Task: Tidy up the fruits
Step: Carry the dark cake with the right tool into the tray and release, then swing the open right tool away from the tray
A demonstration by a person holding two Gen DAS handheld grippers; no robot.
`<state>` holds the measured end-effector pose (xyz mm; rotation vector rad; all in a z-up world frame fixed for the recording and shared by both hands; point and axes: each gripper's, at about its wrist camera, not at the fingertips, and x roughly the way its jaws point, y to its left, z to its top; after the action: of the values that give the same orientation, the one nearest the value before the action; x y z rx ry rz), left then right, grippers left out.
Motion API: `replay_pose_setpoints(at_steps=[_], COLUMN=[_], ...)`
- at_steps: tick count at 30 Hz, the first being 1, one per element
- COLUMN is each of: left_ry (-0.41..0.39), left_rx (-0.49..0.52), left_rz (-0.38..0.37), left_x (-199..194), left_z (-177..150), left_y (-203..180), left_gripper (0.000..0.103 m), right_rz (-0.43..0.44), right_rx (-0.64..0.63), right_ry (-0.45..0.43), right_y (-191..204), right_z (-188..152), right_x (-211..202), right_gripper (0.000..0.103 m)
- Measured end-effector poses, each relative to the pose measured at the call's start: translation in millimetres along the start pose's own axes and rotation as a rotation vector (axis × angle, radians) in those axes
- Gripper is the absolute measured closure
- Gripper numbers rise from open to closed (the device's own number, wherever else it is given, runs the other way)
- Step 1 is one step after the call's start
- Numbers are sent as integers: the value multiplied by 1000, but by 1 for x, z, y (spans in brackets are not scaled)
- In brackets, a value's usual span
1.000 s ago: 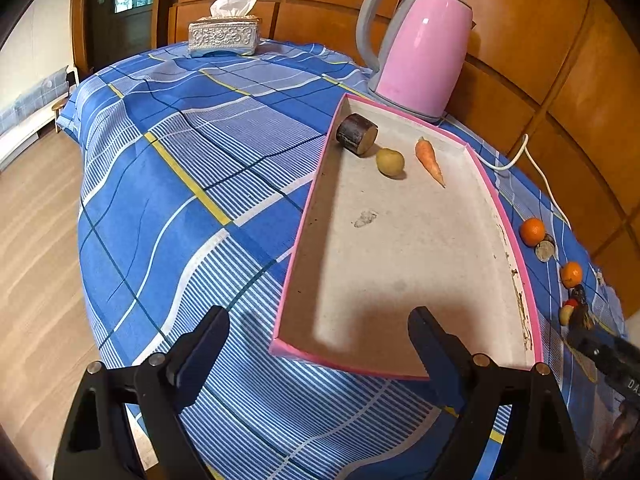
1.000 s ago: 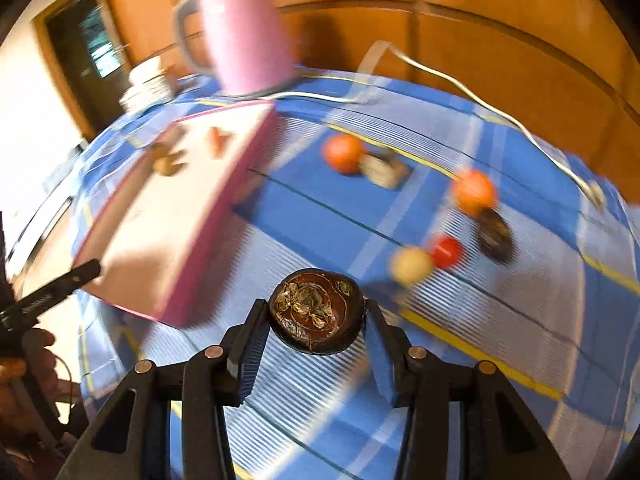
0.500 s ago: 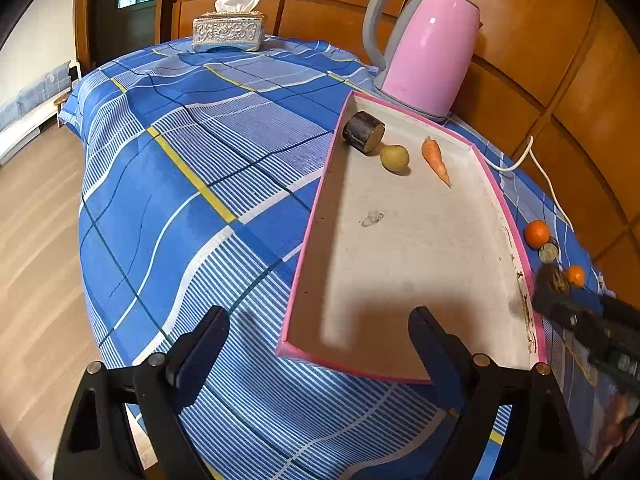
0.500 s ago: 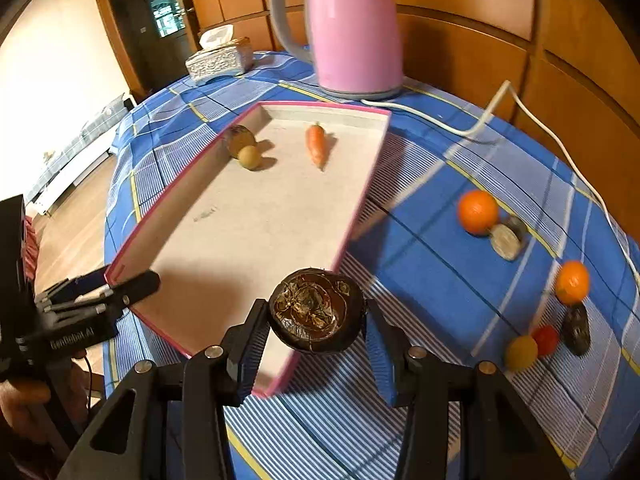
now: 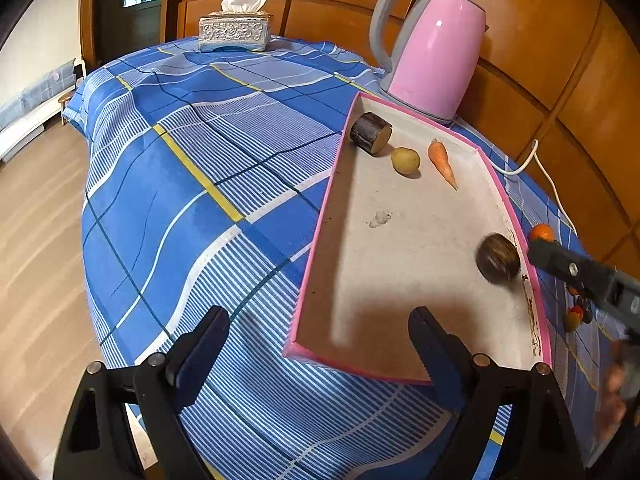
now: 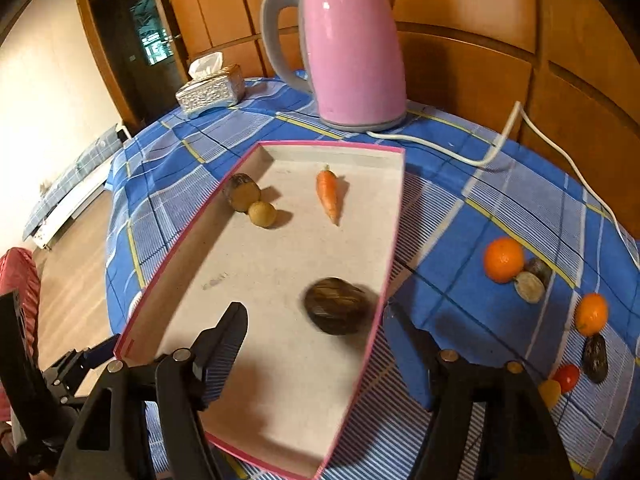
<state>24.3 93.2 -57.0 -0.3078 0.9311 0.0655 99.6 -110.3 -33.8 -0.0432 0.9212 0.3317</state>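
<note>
A: So, what does the left wrist view show?

B: The left gripper (image 5: 316, 344) hangs spread wide with nothing in it, over the near end of a pink-rimmed tray (image 5: 320, 216) on a blue plaid cloth (image 5: 192, 200). A dark round fruit (image 5: 498, 258) lies blurred on the tray floor by the right rim. A log piece (image 5: 370, 133), a potato (image 5: 405, 161) and a carrot (image 5: 442, 162) sit at the far end.

A: And the right wrist view?

B: The right gripper (image 6: 314, 332) has just been opening; its jaws stand apart, gripping nothing. The dark fruit lies loose in the tray, just ahead of them. Two oranges (image 6: 503, 260) and other small fruits rest on the cloth to the right. A pink kettle (image 6: 352, 48) stands behind.
</note>
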Motion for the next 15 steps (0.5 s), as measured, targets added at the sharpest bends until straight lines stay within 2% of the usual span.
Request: replay_pose_setpoints(at_steps=[4,7,15], left_ry=[0,3,-3], left_rx=[5,8,15], left_rz=[0,0,-18], left_x=[0,0,-3], left_z=[0,-1,-2], left_y=[-1,-2,-6], left_gripper=[11,5,5], right_rz=[-28,-60,-226], right_rx=[30,49,163], right_ry=[-7,-21,-39], right_y=[-11,-22,-76], right_z=[-14,-26,-68], right_x=[-10,-21,-58], right_gripper=[31,31,28])
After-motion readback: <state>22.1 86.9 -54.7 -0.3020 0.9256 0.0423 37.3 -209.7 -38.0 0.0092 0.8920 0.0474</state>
